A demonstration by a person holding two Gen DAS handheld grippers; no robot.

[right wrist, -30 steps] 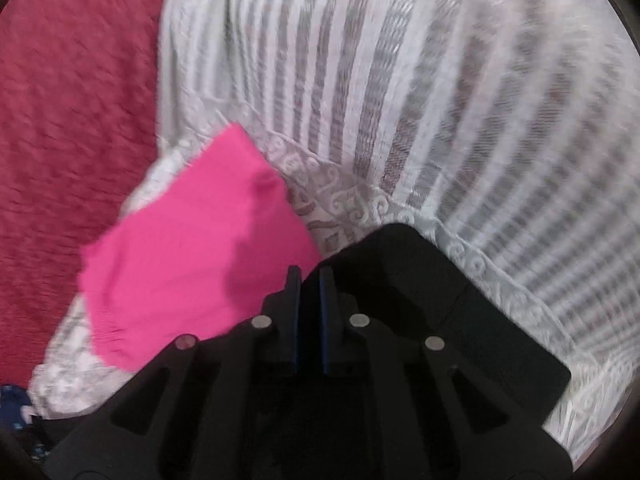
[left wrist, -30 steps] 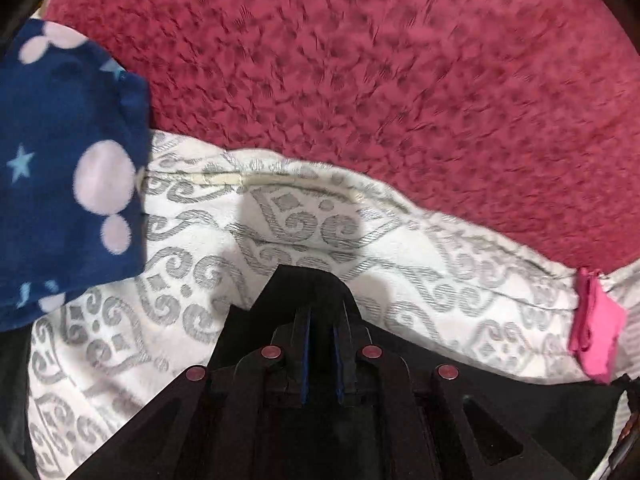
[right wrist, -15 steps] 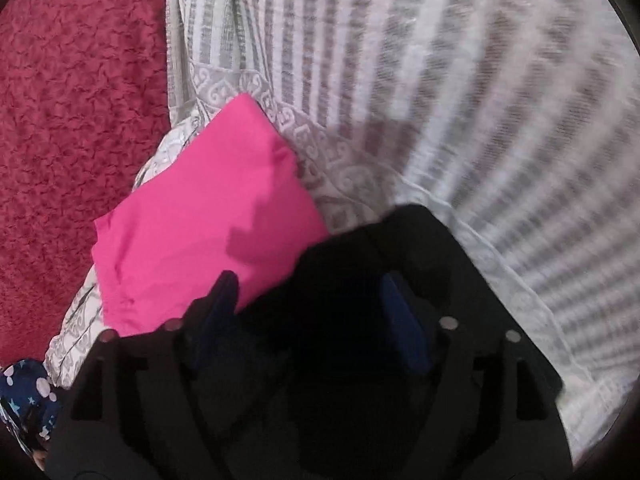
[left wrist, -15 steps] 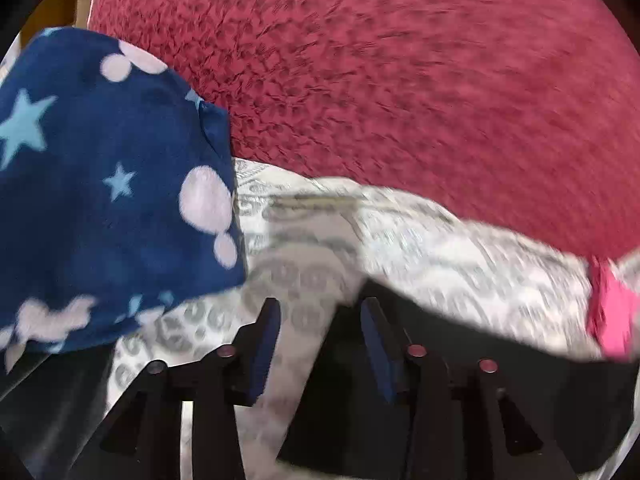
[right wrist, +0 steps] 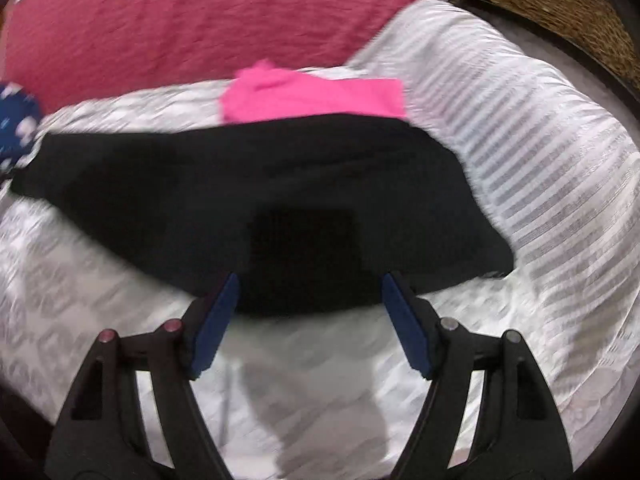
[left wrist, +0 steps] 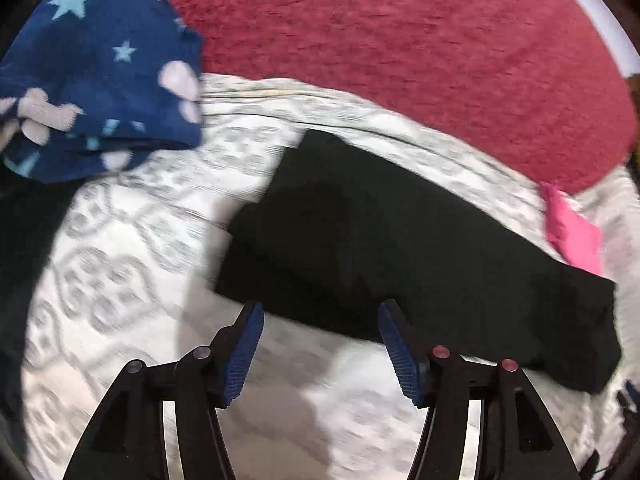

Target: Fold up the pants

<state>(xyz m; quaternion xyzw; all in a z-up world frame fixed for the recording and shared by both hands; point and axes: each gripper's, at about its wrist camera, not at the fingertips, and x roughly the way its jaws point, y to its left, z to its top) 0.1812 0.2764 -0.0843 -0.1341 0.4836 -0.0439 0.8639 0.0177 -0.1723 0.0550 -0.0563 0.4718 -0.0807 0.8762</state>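
Two grippers hung over the bed, neither one touching cloth. Left gripper [left wrist: 320, 312]: jaws apart and opening wider, blue ribbed pads [left wrist: 242, 354] bare, nothing between them but patterned bedding below. Right gripper [right wrist: 308, 284]: jaws spread wide, pads clear of everything, near edge of the pants just beyond the tips. Pants [left wrist: 400, 248] were black, matte, soft-looking, folded into a long flat band with blunt ends; no creases could be made out in the dark cloth. In the left wrist view the long axis slanted from upper left down to lower right, the lower-right end broader. In the right wrist view the pants [right wrist: 248, 184] ran nearly straight across the frame, left to right, right end rounded and fuller. They lay on a white sheet [left wrist: 132, 280] printed with grey scroll figures, smooth weave, blurred. To the right sat a white cloth [right wrist: 540, 152] with grey stripes, humped and slightly puckered. Pink cloth [right wrist: 312, 96], flat and smooth, lay at the far edge of the pants, partly tucked behind them. Navy fleece [left wrist: 100, 80] with pale stars and blobs, fuzzy nap, was bunched at the left end, apart from the pants. Beyond all of it spread a red blanket [left wrist: 400, 40], crinkled and nubbly.
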